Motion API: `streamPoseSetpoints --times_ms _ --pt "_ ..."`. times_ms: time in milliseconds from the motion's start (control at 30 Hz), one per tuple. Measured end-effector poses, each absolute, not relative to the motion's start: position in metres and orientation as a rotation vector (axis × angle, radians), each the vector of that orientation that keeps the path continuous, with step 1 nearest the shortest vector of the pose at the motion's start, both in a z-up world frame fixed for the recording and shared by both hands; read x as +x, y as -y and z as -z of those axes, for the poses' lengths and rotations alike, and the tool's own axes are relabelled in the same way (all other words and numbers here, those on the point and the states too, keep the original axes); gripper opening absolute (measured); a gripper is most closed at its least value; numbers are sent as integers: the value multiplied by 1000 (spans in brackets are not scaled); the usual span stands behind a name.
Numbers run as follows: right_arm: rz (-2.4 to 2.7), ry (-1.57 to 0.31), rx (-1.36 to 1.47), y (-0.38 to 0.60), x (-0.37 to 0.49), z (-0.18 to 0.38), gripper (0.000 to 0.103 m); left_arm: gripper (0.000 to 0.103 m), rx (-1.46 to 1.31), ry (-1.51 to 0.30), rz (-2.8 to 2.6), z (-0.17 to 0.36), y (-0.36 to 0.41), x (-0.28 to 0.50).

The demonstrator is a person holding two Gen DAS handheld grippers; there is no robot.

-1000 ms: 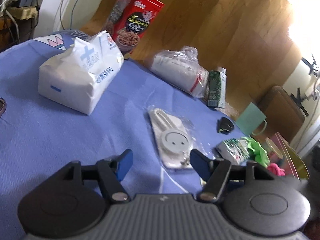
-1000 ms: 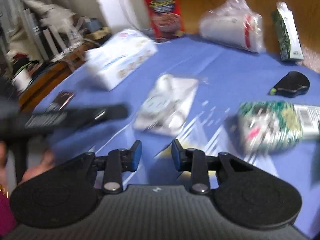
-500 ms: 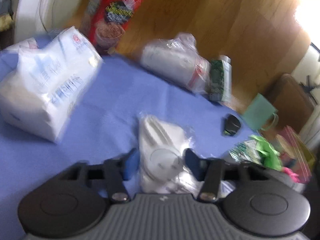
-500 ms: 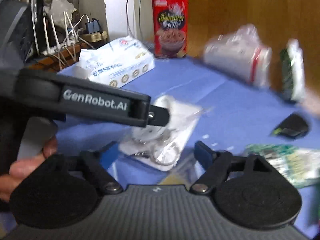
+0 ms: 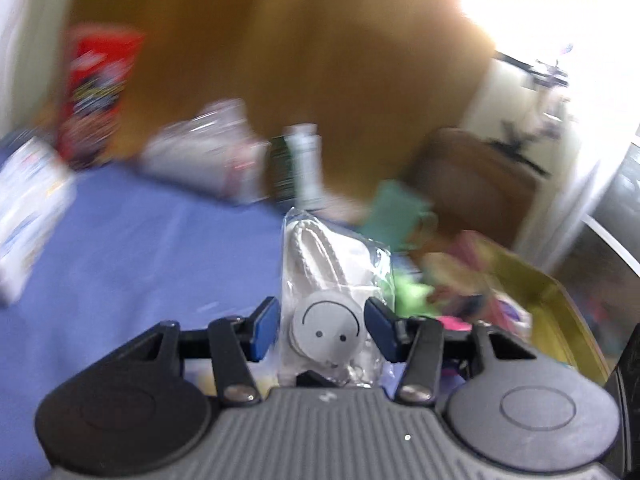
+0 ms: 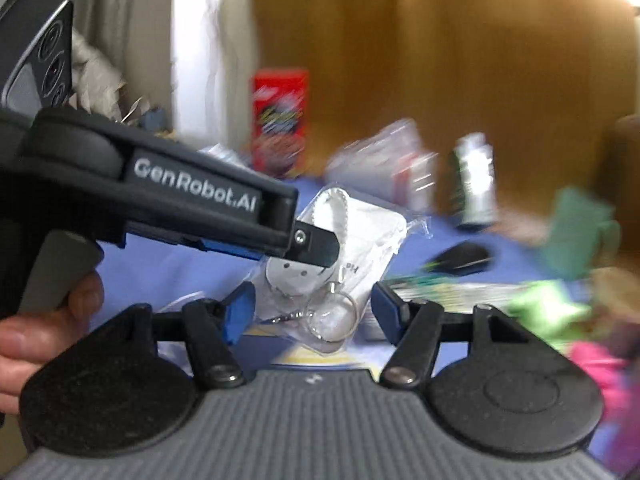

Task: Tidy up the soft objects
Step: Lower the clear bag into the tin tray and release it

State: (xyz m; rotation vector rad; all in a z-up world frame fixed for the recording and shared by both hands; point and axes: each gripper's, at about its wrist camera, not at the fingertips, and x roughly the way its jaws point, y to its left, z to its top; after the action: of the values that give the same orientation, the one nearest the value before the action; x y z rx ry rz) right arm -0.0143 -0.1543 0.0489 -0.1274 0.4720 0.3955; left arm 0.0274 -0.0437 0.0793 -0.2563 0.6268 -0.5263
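Note:
A clear bag with a white smiley-face keychain pouch (image 5: 326, 304) sits between my left gripper's (image 5: 322, 330) blue pads, which press its sides; it is lifted off the blue tablecloth (image 5: 140, 256). In the right wrist view the same bag (image 6: 340, 256) hangs from the left gripper's finger (image 6: 312, 242), with its key ring dangling. My right gripper (image 6: 310, 310) is open, just below and around the bag's lower end, not touching it.
A yellow-green bin (image 5: 532, 288) with pink and green soft items stands at the right. A tissue pack (image 5: 28, 208), a red box (image 5: 96, 92), a plastic-wrapped bundle (image 5: 208, 152), a green carton (image 5: 298, 168) and a black mouse (image 6: 460, 258) sit on the table.
My left gripper closed on the keychain bag and lifted it off the cloth, swinging right toward the bin. My right gripper opened and came up under the bag.

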Motion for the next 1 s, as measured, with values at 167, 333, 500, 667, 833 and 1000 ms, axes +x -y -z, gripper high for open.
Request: streamPoseSetpoints --times_ms 167,333,500,667,833,1000 --pt "-212 -377 -132 212 -46 -69 66 47 -161 -594 694 -101 131 19" --pt "-34 -353 -76 285 -76 -79 66 47 -95 -606 844 -107 216 10" --pt "97 -353 -26 342 -96 -77 66 47 -49 -634 952 -98 284 0" --pt "172 -385 26 381 -97 -64 66 48 -12 -683 982 -82 329 3" --pt "320 -376 5 398 -91 -57 70 51 35 -646 943 -78 339 -1" --pt "401 -302 9 410 -97 -60 71 54 -18 -606 919 -90 300 0"
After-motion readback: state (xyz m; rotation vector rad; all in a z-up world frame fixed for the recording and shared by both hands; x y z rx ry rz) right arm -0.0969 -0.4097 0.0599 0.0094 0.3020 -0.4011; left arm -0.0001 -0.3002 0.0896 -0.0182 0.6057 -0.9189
